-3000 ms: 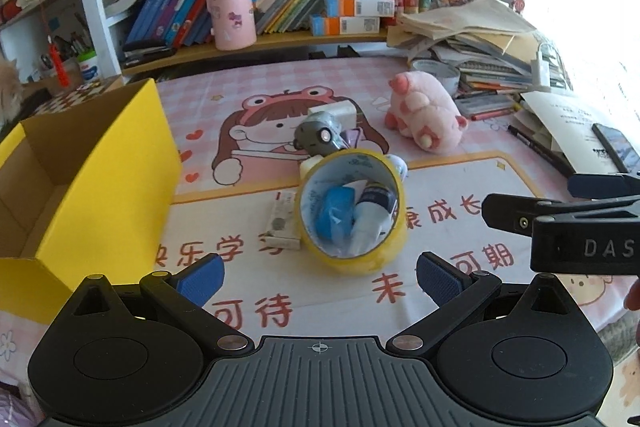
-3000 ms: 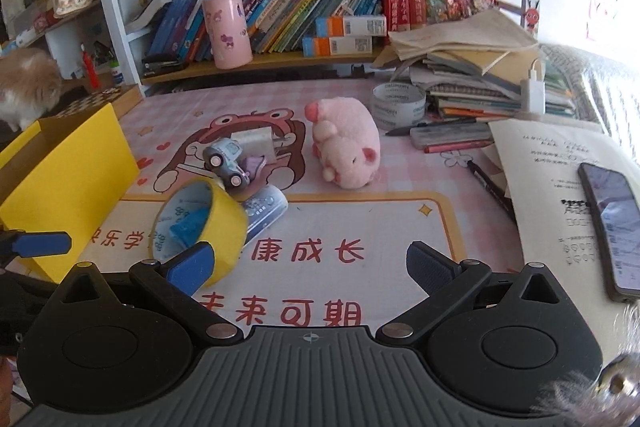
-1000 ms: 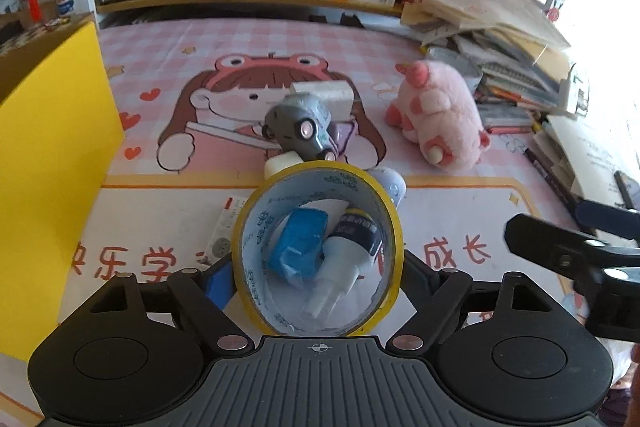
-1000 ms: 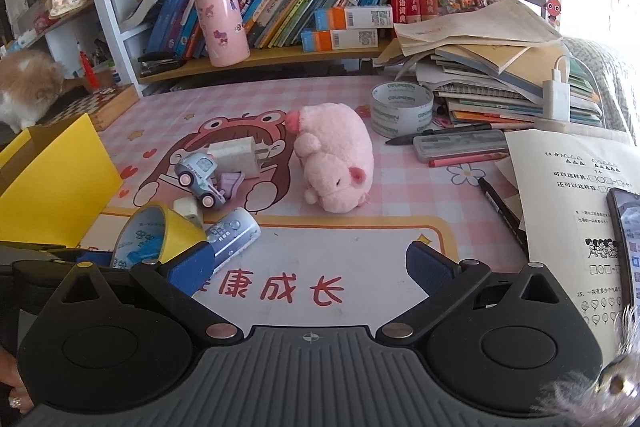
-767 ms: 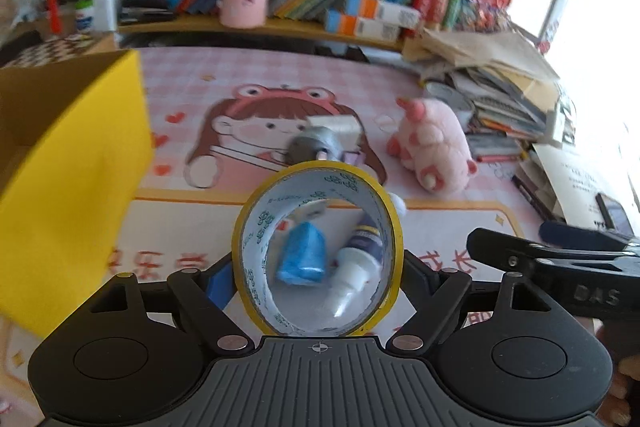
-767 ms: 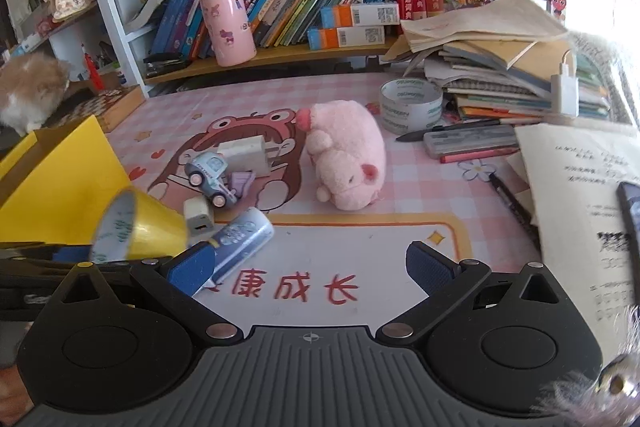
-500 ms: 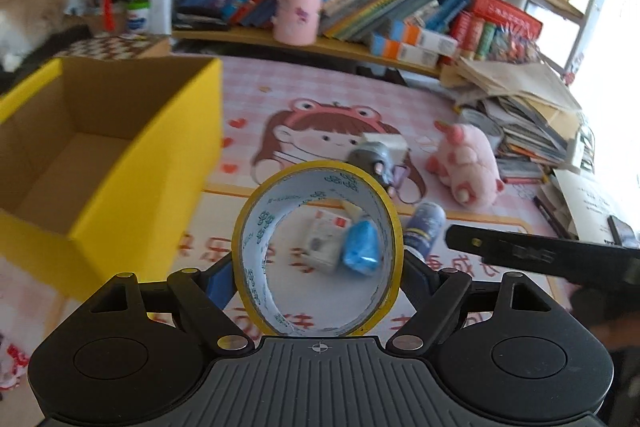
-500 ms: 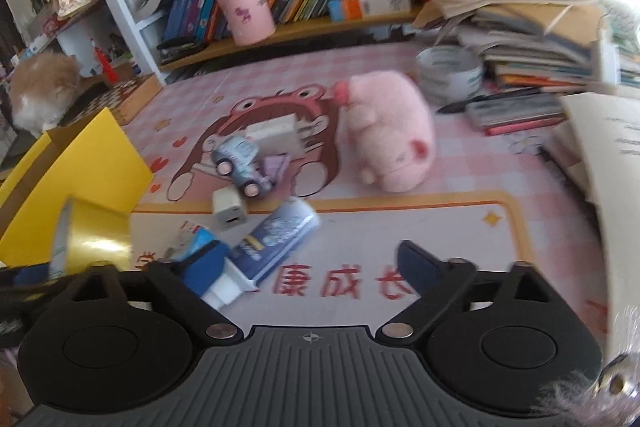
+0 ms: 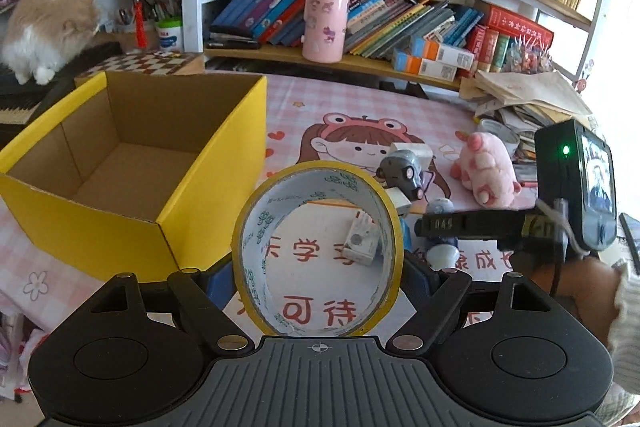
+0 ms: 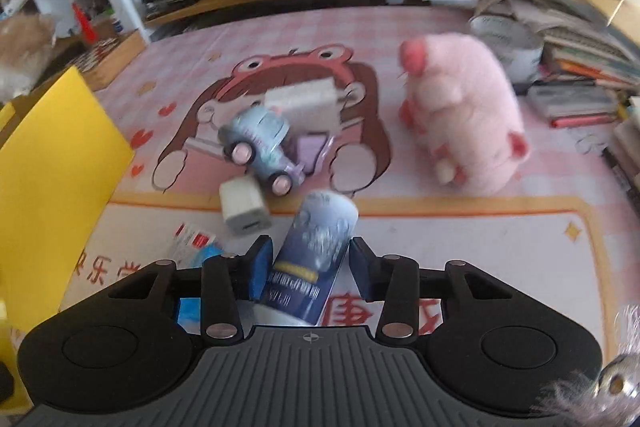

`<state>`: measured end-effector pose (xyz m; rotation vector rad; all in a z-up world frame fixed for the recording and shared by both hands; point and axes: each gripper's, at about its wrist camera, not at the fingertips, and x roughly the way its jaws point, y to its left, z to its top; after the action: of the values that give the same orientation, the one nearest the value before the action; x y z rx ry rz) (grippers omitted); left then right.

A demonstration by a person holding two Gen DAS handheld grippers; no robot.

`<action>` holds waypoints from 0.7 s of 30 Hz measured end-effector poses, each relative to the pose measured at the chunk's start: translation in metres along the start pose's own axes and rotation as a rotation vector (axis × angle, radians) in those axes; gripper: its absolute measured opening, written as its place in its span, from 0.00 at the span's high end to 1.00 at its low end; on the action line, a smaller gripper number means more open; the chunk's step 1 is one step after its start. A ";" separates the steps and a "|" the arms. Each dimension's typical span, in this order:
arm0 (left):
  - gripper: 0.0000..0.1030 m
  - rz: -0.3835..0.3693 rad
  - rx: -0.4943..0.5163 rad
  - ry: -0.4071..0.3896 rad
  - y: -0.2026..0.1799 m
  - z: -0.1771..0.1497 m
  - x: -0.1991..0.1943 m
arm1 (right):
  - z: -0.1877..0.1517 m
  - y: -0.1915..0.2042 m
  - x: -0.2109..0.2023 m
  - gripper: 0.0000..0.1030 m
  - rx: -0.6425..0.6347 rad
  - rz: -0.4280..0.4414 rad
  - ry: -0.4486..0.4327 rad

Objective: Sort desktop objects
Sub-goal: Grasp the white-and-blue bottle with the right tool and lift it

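- Holding a roll of yellow tape point(image 9: 318, 251) upright between its pads, the left gripper point(image 9: 318, 279) hung above the pink cartoon desk mat point(image 9: 352, 115), just right of the open yellow cardboard box point(image 9: 132, 163), which showed nothing inside.
- To drop the tape in well, the left gripper would likely need to carry it fully over the box's near wall before letting go, since the roll could catch the rim or bounce and roll out.
- One pink plush pig point(image 10: 460, 115) lay on the mat, well apart from the box.
- One blue tube with a white cap point(image 10: 312, 259) lay between the fingers of the right gripper point(image 10: 310, 265), whose jaws were narrowing around it; the blur made it unclear whether the pads point(image 10: 262, 259) already pressed its sides.
- A good grasp would probably mean closing squarely across the tube's middle, so that it did not swivel or slip out.
- One small toy car point(image 10: 260, 147) stood just behind the tube, beside one white charger cube point(image 10: 244, 207).
- One white adapter block point(image 10: 306, 101) sat behind the car.
- One small red-and-white packet point(image 10: 192, 237) lay left of the tube, near the box.
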<state>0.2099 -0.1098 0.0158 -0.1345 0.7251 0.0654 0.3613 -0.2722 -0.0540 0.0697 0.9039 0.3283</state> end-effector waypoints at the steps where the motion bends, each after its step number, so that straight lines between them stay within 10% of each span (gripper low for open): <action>1: 0.19 -0.005 0.000 -0.003 0.000 0.000 0.000 | -0.002 0.002 -0.001 0.65 -0.022 -0.005 -0.006; 21: 0.19 -0.128 0.029 0.006 -0.007 -0.010 0.004 | -0.041 -0.007 -0.032 0.71 -0.177 -0.057 -0.025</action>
<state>0.2070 -0.1182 0.0070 -0.1533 0.7220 -0.0679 0.3124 -0.2925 -0.0563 -0.1141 0.8469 0.3524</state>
